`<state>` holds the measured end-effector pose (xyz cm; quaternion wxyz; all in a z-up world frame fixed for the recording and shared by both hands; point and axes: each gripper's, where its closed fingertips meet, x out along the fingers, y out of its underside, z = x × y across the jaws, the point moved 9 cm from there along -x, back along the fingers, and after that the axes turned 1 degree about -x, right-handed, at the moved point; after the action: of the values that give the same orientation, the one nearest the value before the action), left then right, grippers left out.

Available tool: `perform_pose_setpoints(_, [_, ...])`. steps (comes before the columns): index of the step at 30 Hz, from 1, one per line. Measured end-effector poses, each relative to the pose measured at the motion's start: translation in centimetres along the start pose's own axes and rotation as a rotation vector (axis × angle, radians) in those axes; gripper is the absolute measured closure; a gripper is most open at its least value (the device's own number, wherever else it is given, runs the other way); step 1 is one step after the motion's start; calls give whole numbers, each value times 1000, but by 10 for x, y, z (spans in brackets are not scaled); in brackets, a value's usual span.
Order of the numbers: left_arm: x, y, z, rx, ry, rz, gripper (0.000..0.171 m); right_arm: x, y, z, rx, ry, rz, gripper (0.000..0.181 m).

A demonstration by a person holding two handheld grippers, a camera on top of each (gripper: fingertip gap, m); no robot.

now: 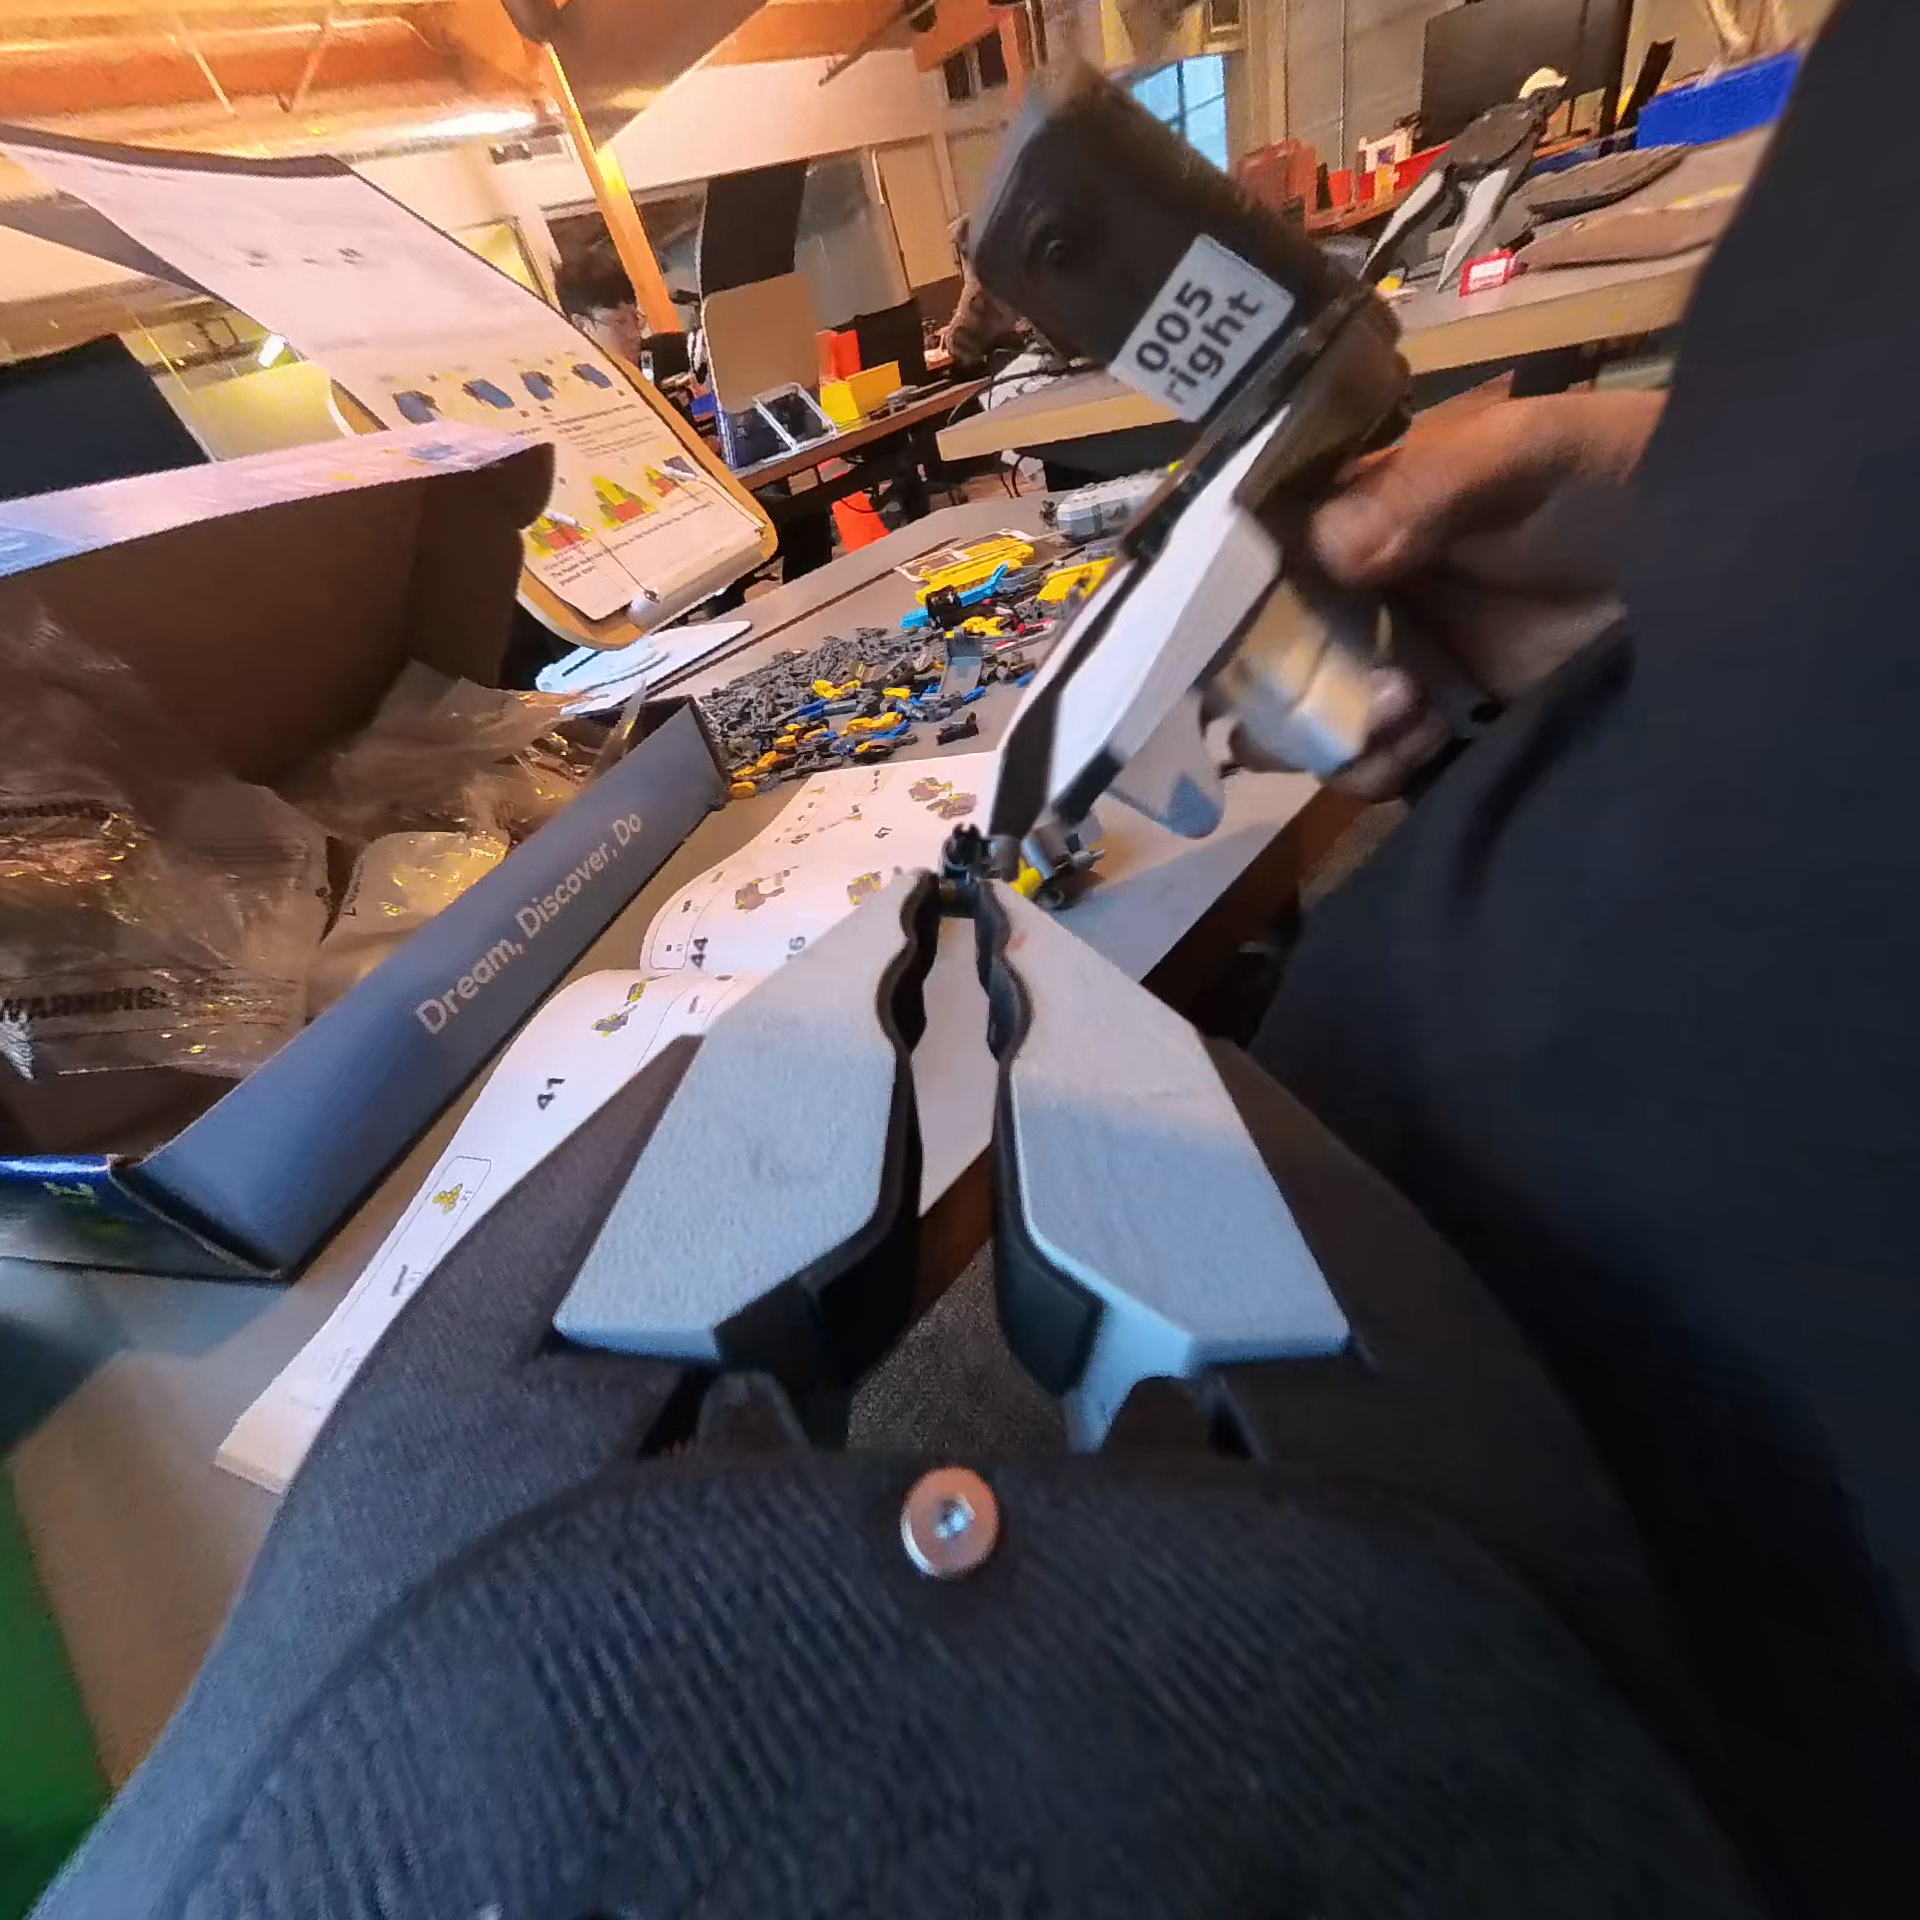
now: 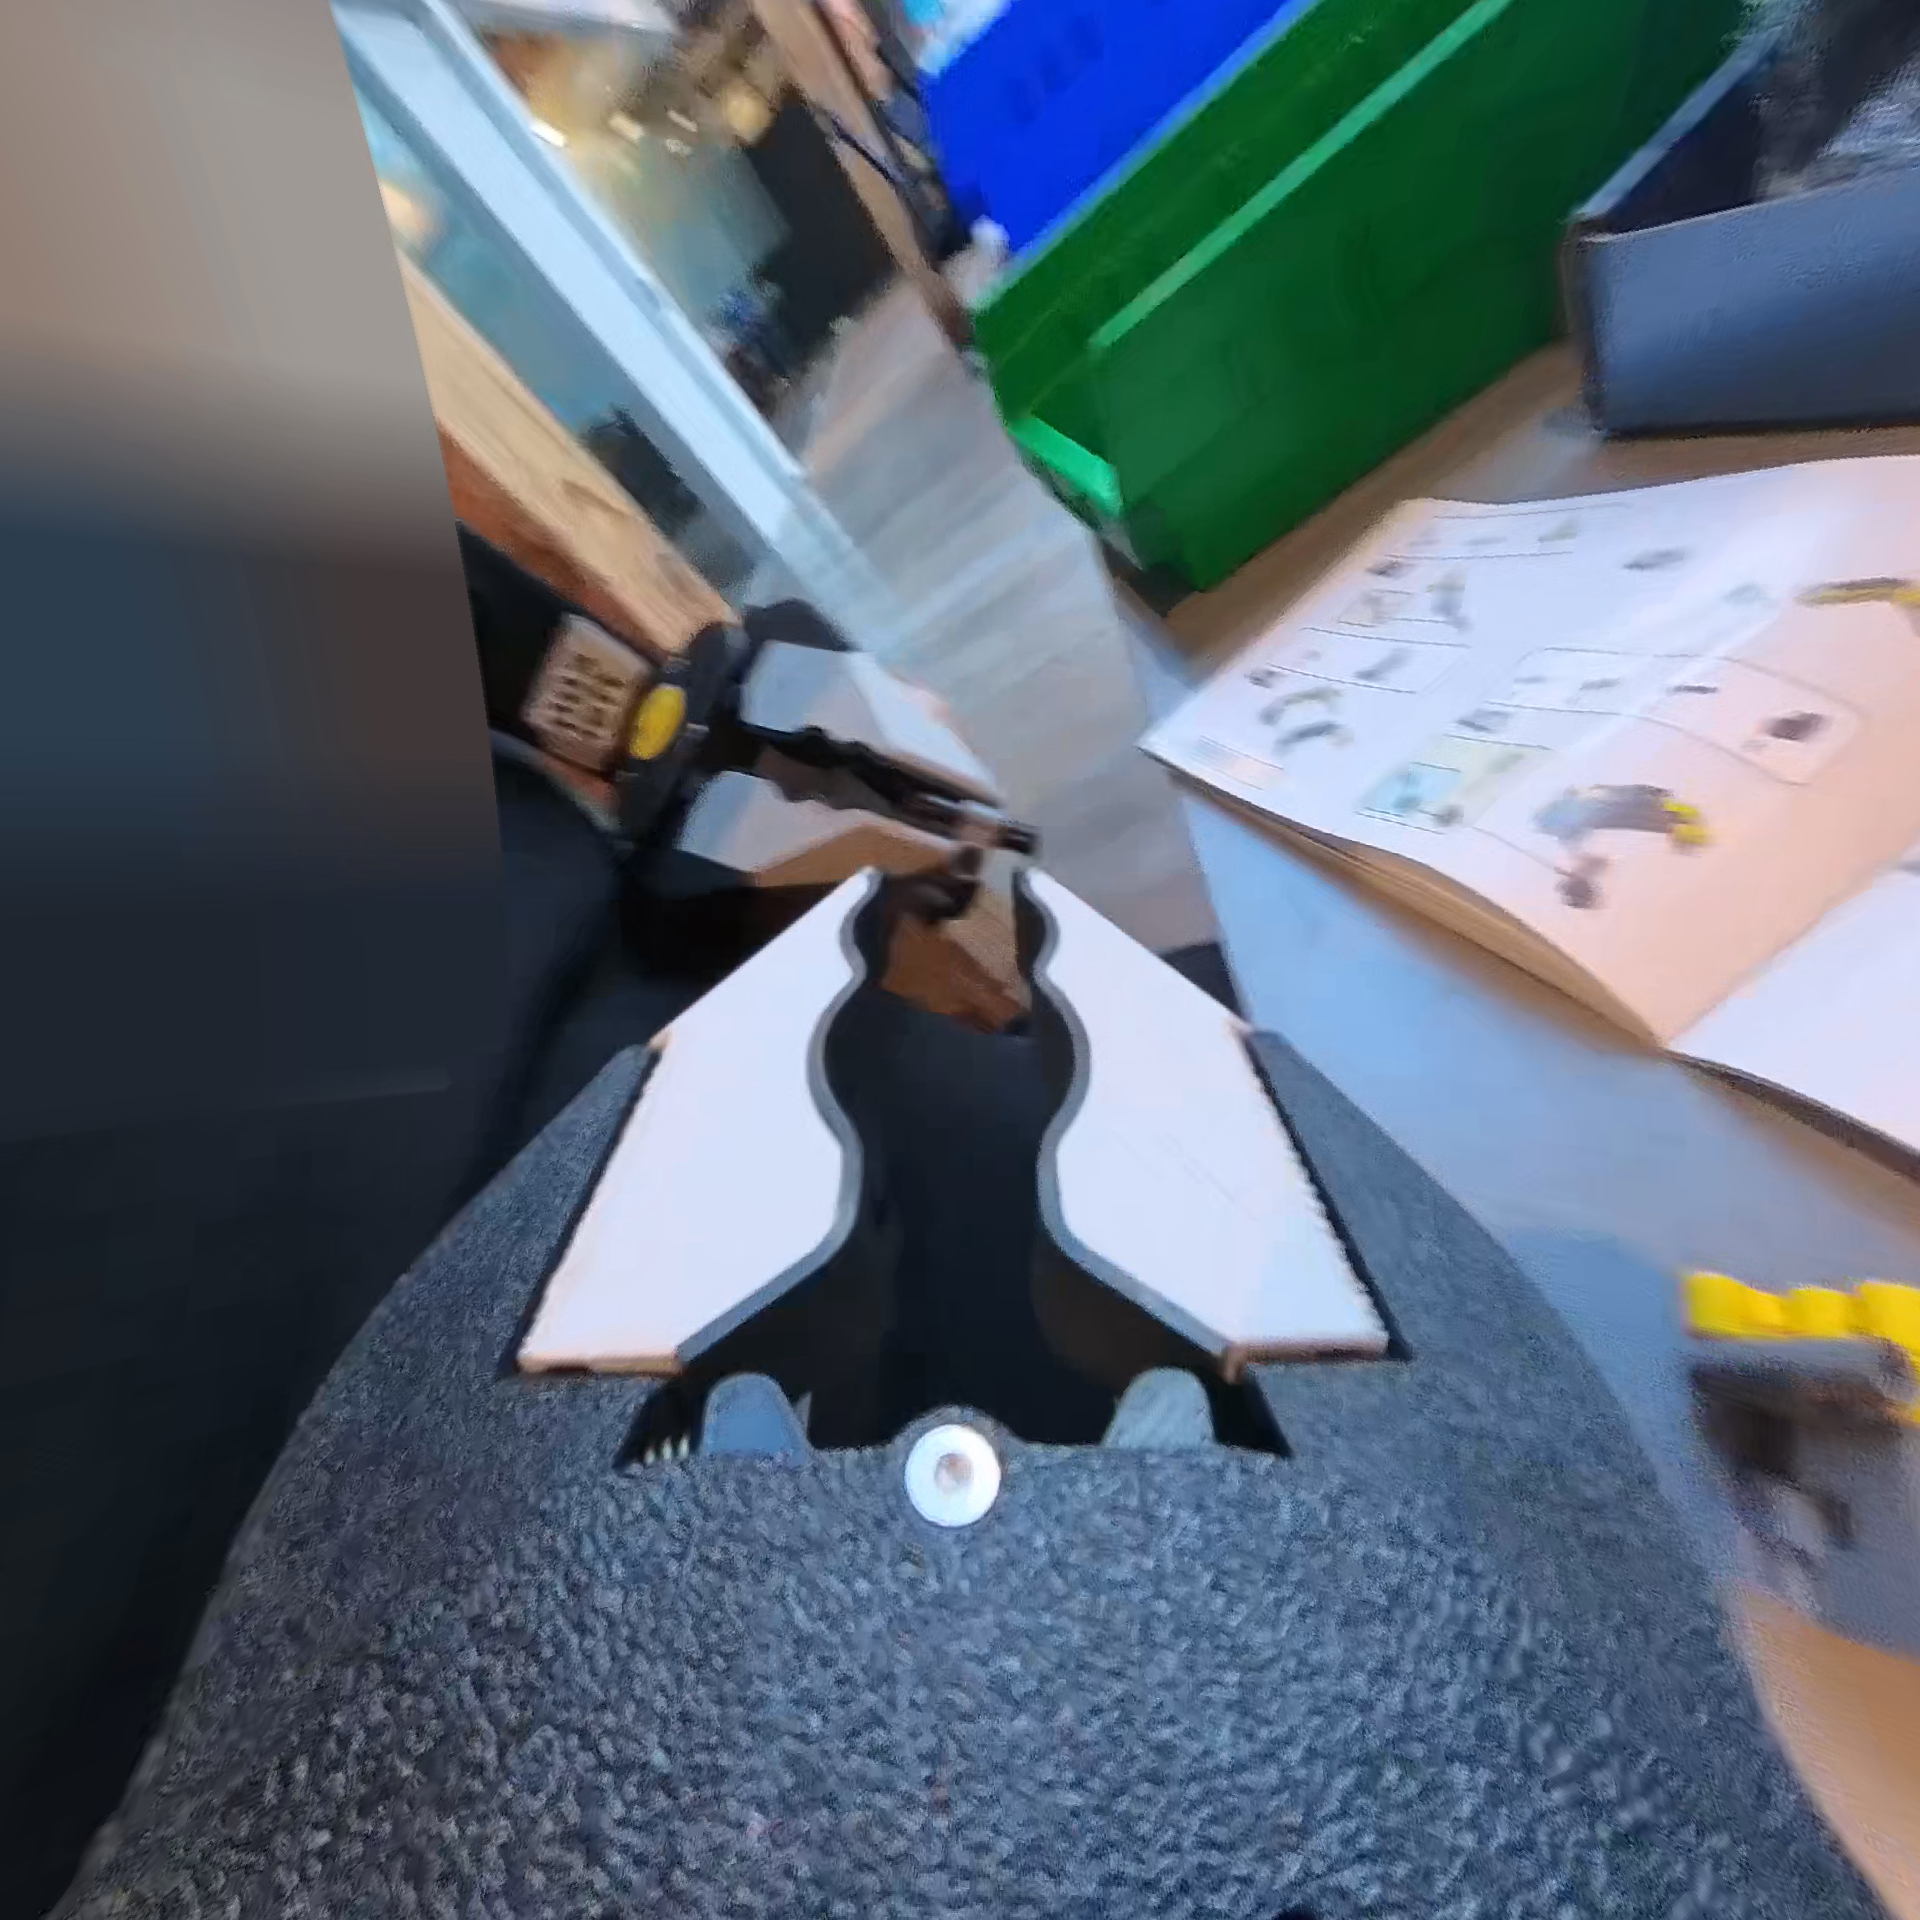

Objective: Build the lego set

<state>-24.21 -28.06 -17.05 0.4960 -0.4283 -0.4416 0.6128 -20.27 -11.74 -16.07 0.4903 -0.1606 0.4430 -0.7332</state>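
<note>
Above the booklet (image 1: 717, 940), left gripper (image 1: 961, 899) pinching an upright black pin (image 1: 964, 854); right gripper (image 2: 951, 883) spread.

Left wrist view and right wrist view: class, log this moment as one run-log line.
left gripper: shut on small black piece | right gripper: open, close beside that piece | nearby: open instruction booklet

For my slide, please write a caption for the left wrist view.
Left claw pinches a small black piece; right claw meets it above an open instruction booklet.
</note>
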Motion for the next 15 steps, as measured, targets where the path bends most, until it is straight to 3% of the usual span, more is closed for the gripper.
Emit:
perform_pose_setpoints(2, [1,1,1,36,-6,21,166,1,-3,5,46,-84,-41,151])
perform_pose_setpoints(9, [5,2,-5,169,-43,53,166,6,-2,-6,77,38,-21,162])
perform_pose_setpoints(15, [7,1,-3,224,-78,43,166,8,0,-9,99,48,-11,157])
